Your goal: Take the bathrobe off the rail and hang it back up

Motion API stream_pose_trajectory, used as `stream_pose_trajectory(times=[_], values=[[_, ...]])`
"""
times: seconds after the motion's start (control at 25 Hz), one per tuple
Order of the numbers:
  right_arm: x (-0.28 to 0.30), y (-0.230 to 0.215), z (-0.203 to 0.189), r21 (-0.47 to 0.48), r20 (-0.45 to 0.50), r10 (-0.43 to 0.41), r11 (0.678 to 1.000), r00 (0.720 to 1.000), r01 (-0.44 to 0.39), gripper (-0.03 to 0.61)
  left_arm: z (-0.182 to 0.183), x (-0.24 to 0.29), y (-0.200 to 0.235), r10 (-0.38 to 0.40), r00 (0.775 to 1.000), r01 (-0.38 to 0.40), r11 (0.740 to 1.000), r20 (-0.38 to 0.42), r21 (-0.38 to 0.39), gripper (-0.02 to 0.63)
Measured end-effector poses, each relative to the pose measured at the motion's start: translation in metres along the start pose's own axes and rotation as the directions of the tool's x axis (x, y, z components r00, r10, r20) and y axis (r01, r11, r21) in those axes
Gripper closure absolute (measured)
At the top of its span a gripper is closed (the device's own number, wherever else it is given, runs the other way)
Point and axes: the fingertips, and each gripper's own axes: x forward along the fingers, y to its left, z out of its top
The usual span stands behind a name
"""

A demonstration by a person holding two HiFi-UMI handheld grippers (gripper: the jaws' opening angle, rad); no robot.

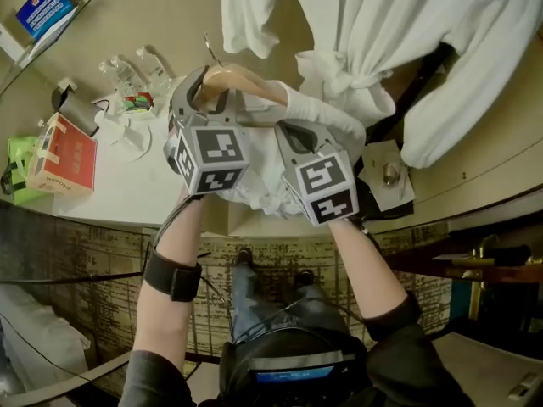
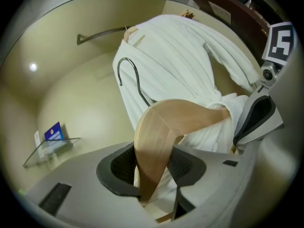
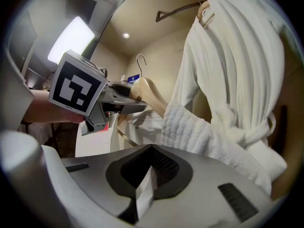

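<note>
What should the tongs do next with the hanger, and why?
Probably lift both tongs so the hook catches the rail: the left tongs grip the wooden hanger, the right tongs pinch white bathrobe cloth, and the hook is off the rail.

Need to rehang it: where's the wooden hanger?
The wooden hanger is clamped in the left gripper, mid head view, hook off the rail, beside the hanging bathrobe.

I am standing in what is looking like a hotel room's closet corner: a white bathrobe (image 2: 180, 56) is hanging from a wall rail (image 2: 99, 33), while clear bottles (image 1: 127, 70) are sitting on a white counter (image 1: 127, 185) under a glass shelf (image 1: 64, 28).
</note>
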Motion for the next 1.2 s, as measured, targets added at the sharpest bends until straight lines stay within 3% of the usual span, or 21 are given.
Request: stream_pose_trajectory(times=[0.28, 0.48, 0.84, 1.2], values=[[0.024, 0.018, -0.110, 0.081, -0.152, 0.045, 0.996, 0.987, -0.033, 0.561, -0.099, 0.005, -0.068, -0.061, 0.990, 0.062, 0.998, -0.126, 0.009, 0.439], [0.039, 0.034, -0.182, 0.130, -0.267, 0.079, 0.990, 0.960, -0.046, 0.561, -0.169, 0.007, -0.118, -0.126, 0.967, 0.129, 0.992, -0.222, 0.002, 0.438], [0.088, 0.046, -0.318, 0.184, -0.425, 0.081, 0.983, 0.901, -0.002, 0.561, -0.302, 0.041, -0.204, -0.276, 0.890, 0.286, 0.958, -0.363, -0.026, 0.437], [0.160, 0.023, -0.432, 0.205, -0.499, 0.020, 0.974, 0.867, 0.096, 0.561, -0.410, 0.117, -0.267, -0.355, 0.827, 0.359, 0.930, -0.436, -0.076, 0.437]])
